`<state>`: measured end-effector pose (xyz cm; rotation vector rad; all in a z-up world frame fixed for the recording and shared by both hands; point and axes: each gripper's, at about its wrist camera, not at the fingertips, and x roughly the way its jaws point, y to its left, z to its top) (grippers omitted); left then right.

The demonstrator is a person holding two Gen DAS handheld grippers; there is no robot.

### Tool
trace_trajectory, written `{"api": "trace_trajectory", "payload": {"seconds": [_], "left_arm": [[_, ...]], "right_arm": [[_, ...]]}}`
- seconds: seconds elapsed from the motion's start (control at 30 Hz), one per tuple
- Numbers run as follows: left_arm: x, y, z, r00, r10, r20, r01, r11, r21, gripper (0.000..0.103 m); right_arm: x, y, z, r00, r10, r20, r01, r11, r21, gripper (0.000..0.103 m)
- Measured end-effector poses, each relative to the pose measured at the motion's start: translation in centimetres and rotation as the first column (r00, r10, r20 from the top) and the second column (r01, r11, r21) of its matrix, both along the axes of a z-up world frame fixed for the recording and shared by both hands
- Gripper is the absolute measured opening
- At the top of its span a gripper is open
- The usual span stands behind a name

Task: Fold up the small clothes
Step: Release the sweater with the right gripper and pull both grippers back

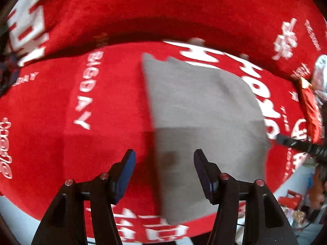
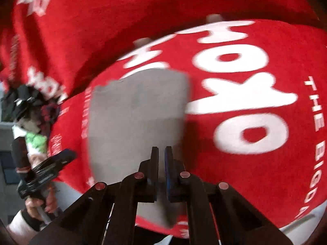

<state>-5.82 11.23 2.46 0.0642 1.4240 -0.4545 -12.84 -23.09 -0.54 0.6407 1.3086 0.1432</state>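
Observation:
A small grey cloth (image 1: 200,112) lies folded flat on the red blanket (image 1: 102,143), with a notched far edge. My left gripper (image 1: 164,155) hangs open over the cloth's near left edge, one finger above the blanket and the other above the cloth, nothing between them. The right wrist view shows the same grey cloth (image 2: 139,114) under my right gripper (image 2: 161,149), whose pads stand almost together near the cloth's right side; I see no fabric pinched between them. The right gripper's tip (image 1: 286,140) reaches the cloth's right corner. A hand (image 2: 38,206) holds the left gripper (image 2: 51,163) at the far left.
The red blanket (image 2: 265,163) carries big white lettering and rises into a padded back behind the cloth. A red packet (image 1: 310,112) and something silvery (image 1: 320,71) lie at the right. Dark clutter (image 2: 30,102) and a green item (image 2: 36,140) sit beyond the blanket's left edge.

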Motion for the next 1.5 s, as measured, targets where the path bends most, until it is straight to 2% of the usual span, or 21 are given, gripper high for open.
{"api": "trace_trajectory", "payload": {"seconds": [0.1, 0.2, 0.3, 0.37, 0.5, 0.7, 0.8, 0.97, 1.17, 1.27, 1.37, 1.4, 1.43, 1.47, 1.5], "left_arm": [[-1.2, -1.8, -1.9, 0.999, -0.011, -0.045, 0.012, 1.0, 0.007, 0.06], [-2.2, -2.6, -4.0, 0.998, -0.006, -0.063, 0.009, 0.998, 0.055, 0.06], [-2.8, -2.4, -5.0, 0.998, -0.013, -0.062, 0.017, 0.997, 0.076, 0.061], [-3.0, -2.0, -5.2, 0.997, -0.012, -0.082, 0.018, 0.997, 0.078, 0.061], [-3.4, -1.5, -4.6, 0.996, -0.01, -0.087, 0.018, 0.996, 0.092, 0.061], [-3.8, -0.9, -3.2, 0.996, -0.002, -0.085, 0.011, 0.994, 0.104, 0.061], [-4.1, -0.9, -1.8, 0.997, -0.011, -0.071, 0.019, 0.994, 0.111, 0.061], [-4.4, -1.1, 0.6, 0.998, -0.022, -0.053, 0.028, 0.992, 0.12, 0.061], [-4.9, -0.7, 3.8, 0.999, -0.005, -0.042, 0.01, 0.992, 0.123, 0.061], [-5.4, -0.5, 5.4, 1.0, 0.009, -0.027, -0.005, 0.991, 0.131, 0.092], [-5.9, -0.2, 7.1, 1.0, 0.014, 0.002, -0.015, 0.993, 0.12, 0.092], [-6.0, -0.1, 7.4, 1.0, 0.019, -0.001, -0.019, 0.993, 0.117, 0.092], [-6.0, 0.1, 7.7, 1.0, 0.026, -0.004, -0.025, 0.993, 0.117, 0.093], [-6.0, 0.2, 7.8, 1.0, 0.03, -0.01, -0.028, 0.992, 0.119, 0.103], [-6.1, 0.2, 8.0, 0.999, 0.037, -0.011, -0.035, 0.992, 0.124, 0.103]], "right_arm": [[-1.3, 1.9, -1.0, 0.999, 0.029, -0.014, -0.03, 0.999, -0.033, 0.006], [-2.1, 2.7, -3.6, 0.997, -0.001, -0.074, -0.004, 0.998, -0.064, 0.006], [-2.8, 2.4, -6.9, 0.989, -0.053, -0.136, 0.048, 0.998, -0.04, 0.0], [-3.3, 2.6, -7.6, 0.993, -0.044, -0.106, 0.04, 0.999, -0.034, 0.0], [-3.9, 3.7, -6.8, 0.996, 0.022, -0.086, -0.031, 0.993, -0.11, 0.0], [-5.9, 2.8, -6.1, 0.985, -0.056, -0.163, 0.044, 0.996, -0.074, 0.0], [-6.6, 1.9, -5.1, 0.976, -0.098, -0.197, 0.081, 0.993, -0.089, 0.0], [-7.6, 0.7, -2.9, 0.968, -0.141, -0.208, 0.127, 0.989, -0.081, 0.003], [-7.6, 1.4, 0.1, 0.97, -0.138, -0.2, 0.123, 0.989, -0.087, 0.003], [-7.5, 2.0, 1.6, 0.973, -0.122, -0.198, 0.106, 0.991, -0.087, 0.003], [-7.2, 2.9, 3.1, 0.977, -0.097, -0.19, 0.079, 0.992, -0.102, 0.004], [-7.1, 3.2, 3.6, 0.979, -0.087, -0.182, 0.067, 0.991, -0.112, 0.007], [-6.9, 3.5, 4.1, 0.982, -0.075, -0.171, 0.054, 0.991, -0.126, 0.024], [-6.7, 3.8, 4.5, 0.985, -0.066, -0.162, 0.044, 0.99, -0.137, 0.04], [-6.6, 4.0, 4.9, 0.986, -0.06, -0.153, 0.037, 0.988, -0.148, 0.073]]}}
